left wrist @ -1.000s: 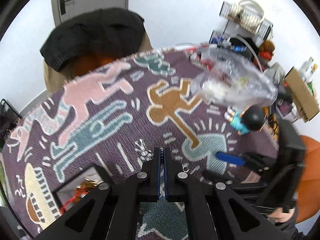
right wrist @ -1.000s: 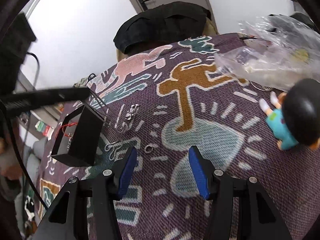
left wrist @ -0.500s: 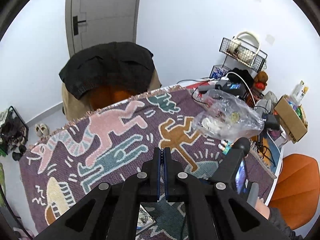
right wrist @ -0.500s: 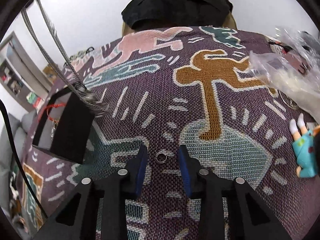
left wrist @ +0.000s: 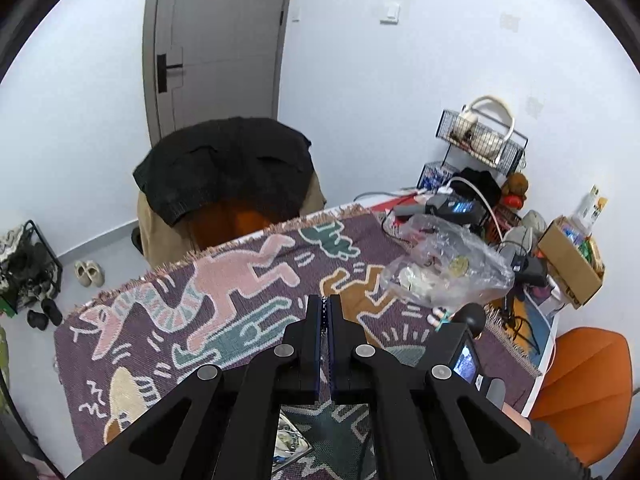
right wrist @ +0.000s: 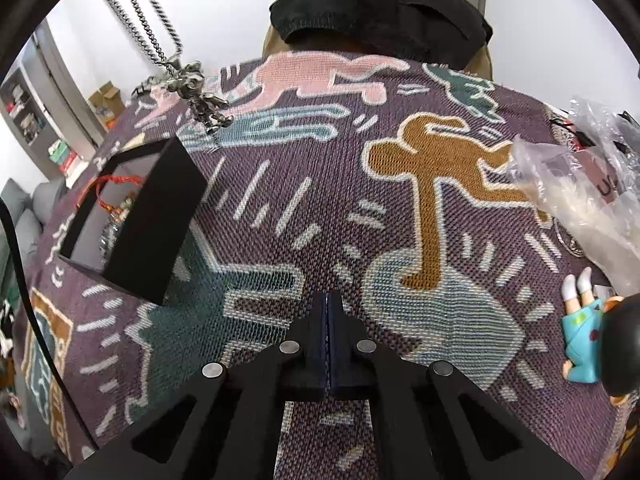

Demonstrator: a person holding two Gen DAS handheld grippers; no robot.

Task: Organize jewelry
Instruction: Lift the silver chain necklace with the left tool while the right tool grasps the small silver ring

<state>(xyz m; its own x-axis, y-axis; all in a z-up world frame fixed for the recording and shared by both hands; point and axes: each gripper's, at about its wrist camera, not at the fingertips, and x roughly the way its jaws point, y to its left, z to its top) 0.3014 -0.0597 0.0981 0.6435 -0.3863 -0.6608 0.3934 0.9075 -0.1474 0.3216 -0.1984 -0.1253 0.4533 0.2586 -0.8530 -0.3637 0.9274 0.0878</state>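
Holding the chain necklace high so its astronaut pendant clears the black box: my left gripper clenched, presumably on it. Right gripper has just closed at the cloth, nothing visible between its jaws.

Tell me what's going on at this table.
A person is sorting jewelry on a patterned blanket with tongs in each hand. A silver chain necklace with a figure pendant dangles near an open black box that holds other pieces; its top end is out of view. The left tongs are shut. The right tongs have just been closing near the blanket, and nothing shows between them.
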